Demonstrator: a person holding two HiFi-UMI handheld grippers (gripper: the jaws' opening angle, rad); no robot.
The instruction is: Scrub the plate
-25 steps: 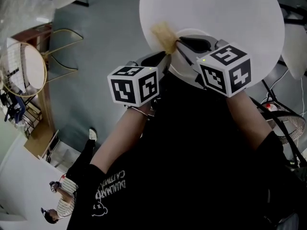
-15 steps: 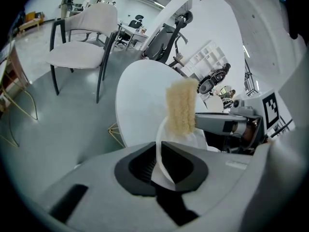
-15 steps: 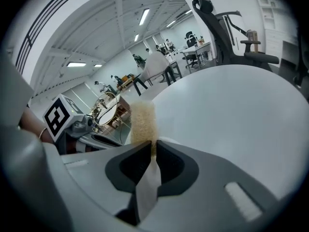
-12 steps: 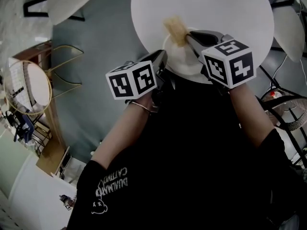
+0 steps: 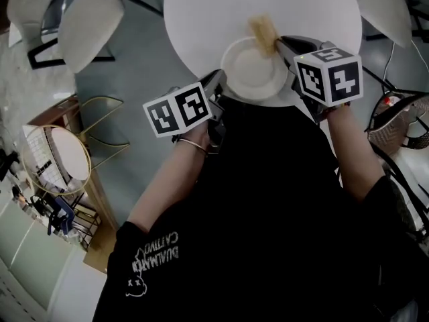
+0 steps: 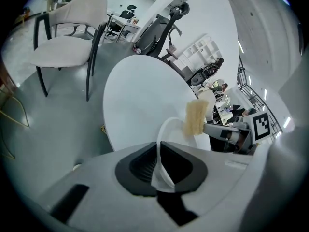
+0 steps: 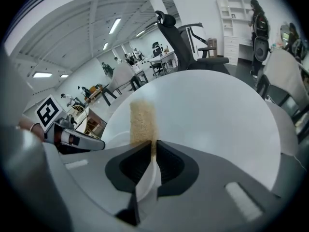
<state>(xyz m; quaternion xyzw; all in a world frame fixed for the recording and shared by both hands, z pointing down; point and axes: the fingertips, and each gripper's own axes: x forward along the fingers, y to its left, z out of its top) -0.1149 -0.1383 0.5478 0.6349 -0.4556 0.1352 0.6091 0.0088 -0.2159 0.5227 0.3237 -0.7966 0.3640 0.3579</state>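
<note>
**Me:** Since you ask, the plate (image 5: 253, 70) lies on the round white counter (image 5: 194, 12). Its near rim is just beside the counter's edge, close to my body.

**You:** What has hold of it?

**Me:** My left claw (image 5: 216, 86) does. The jaws are pinched together on the plate's near-left rim. In the left gripper view that thin white rim runs straight between the two black pads (image 6: 139, 167).

**You:** Is the plate flat or lifted?

**Me:** I cannot tell. From above it looks level, but from my left claw's camera the rim stands on edge, and that camera is itself turned.

**You:** And your other one?

**Me:** My right claw (image 5: 281, 43) reaches in from the plate's right side. It is clamped narrow on one end of a tan sponge (image 5: 263, 31). The rest of the sponge sticks out ahead of the jaws.

**You:** Where is the sponge against the plate?

**Me:** It crosses the plate's far-right rim. One part is over the dish and the other part is over the bare counter beyond it. The left gripper view shows it touching the rim.

**You:** Anything on the dish itself?

**Me:** The middle of the plate looks plain white and bare.

**You:** What else is nearby?

**Me:** A pale chair (image 5: 90, 15) stands on the grey floor, well apart from the plate, to its far left. Both marker cubes sit on the near side of the plate, one at each claw.
</note>
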